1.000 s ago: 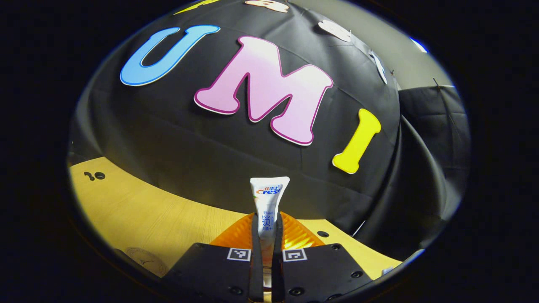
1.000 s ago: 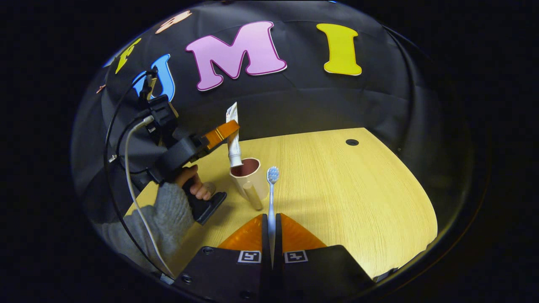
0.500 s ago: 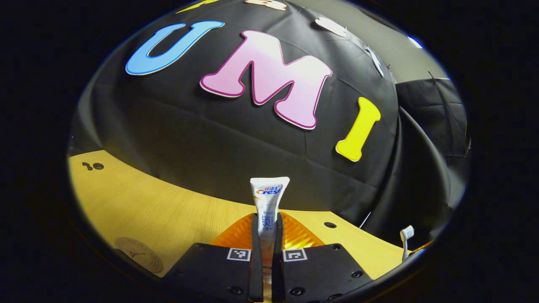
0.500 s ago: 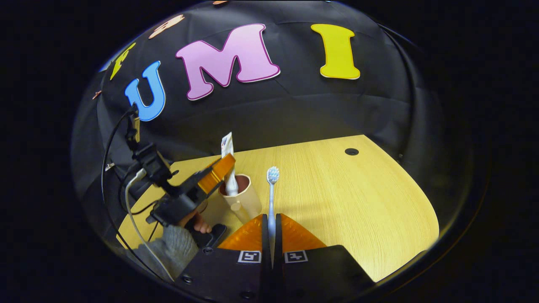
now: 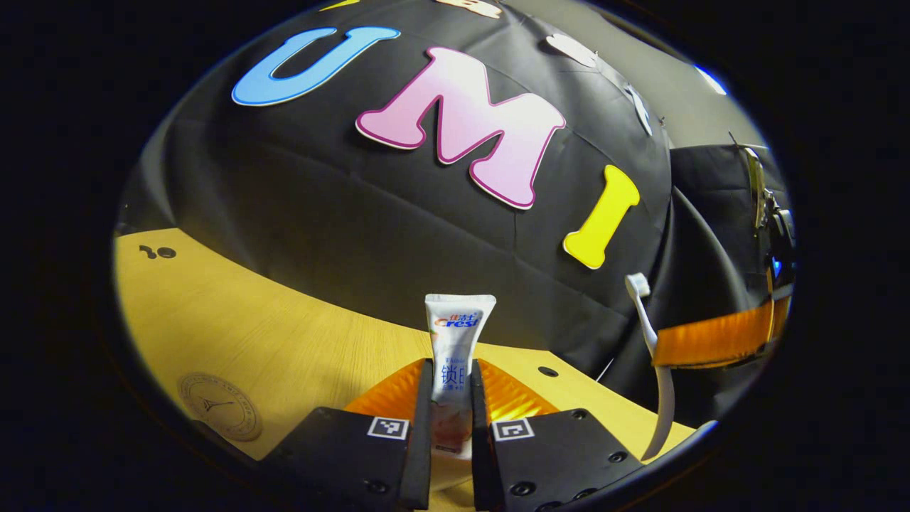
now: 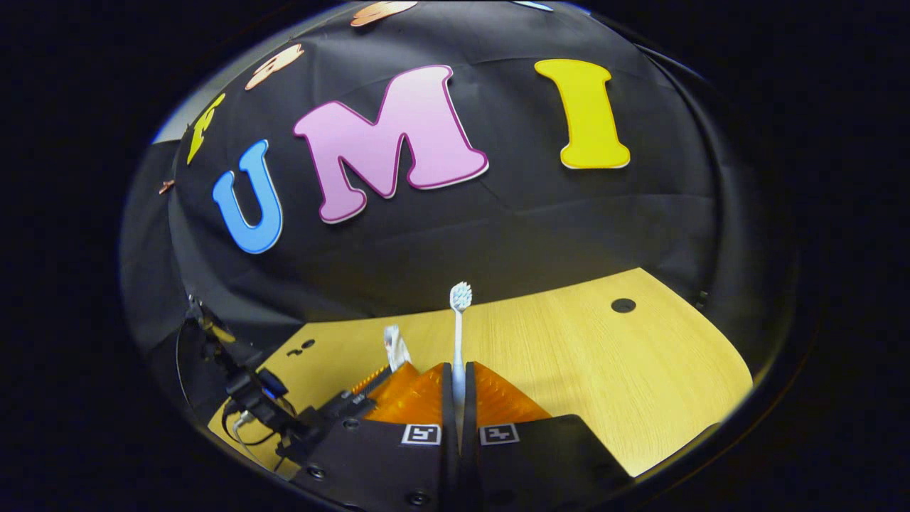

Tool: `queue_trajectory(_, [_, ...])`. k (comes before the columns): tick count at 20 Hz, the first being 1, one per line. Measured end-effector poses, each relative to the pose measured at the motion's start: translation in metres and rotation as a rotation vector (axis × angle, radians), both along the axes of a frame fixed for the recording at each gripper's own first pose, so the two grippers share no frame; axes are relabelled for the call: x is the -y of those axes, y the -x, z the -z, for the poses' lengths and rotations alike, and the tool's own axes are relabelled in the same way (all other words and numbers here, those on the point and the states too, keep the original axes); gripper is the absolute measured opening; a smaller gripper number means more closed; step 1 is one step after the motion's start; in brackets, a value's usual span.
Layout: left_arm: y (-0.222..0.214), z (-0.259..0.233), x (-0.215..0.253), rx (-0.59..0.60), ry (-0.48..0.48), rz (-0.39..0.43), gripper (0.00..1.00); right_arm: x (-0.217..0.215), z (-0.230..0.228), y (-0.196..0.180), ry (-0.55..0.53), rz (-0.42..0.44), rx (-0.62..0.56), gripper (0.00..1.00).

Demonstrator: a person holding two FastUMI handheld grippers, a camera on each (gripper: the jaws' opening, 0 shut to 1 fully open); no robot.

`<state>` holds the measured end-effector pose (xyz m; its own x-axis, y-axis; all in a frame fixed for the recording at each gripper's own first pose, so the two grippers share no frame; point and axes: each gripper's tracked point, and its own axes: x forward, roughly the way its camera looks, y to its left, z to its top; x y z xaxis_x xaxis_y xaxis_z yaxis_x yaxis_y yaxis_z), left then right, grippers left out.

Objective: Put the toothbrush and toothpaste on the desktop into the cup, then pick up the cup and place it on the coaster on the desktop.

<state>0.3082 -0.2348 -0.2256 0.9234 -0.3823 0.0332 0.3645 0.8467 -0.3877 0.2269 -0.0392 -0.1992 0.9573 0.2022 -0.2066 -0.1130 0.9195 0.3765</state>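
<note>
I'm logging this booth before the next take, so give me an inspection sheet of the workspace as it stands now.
Surface: light wooden desktop with dark round holes.
Job's things: white toothpaste tube upright between the left fingers; white toothbrush upright, bristles up, in the right fingers; round pale coaster flat on the desktop at the near left of the left gripper view.
Clutter: nothing seen.
Grippers: left gripper slightly parted around the tube, contact unclear; right gripper shut on the toothbrush.
Cables: dark cables trail from the left gripper.
Surroundings: black cloth wall behind the desktop.
</note>
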Motion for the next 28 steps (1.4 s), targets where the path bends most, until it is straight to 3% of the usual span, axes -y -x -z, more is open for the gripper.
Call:
queue_trajectory(12, [0.035, -0.008, -0.027, -0.053, 0.102, -0.032, 0.43, -0.041, -0.027, -0.059, -0.062, -0.040, 0.158, 0.05])
queue_trajectory(15, [0.044, -0.007, -0.035, -0.067, 0.107, -0.045, 0.57, -0.053, -0.016, -0.068, -0.055, -0.047, 0.158, 0.05])
queue_trajectory(19, [0.060, -0.005, -0.051, -0.090, 0.096, -0.067, 0.64, -0.066, 0.000, -0.078, -0.014, -0.064, 0.157, 0.05])
queue_trajectory(28, [0.106, 0.011, -0.097, -0.165, 0.041, -0.125, 0.65, -0.080, 0.036, -0.077, 0.095, -0.082, 0.116, 0.05])
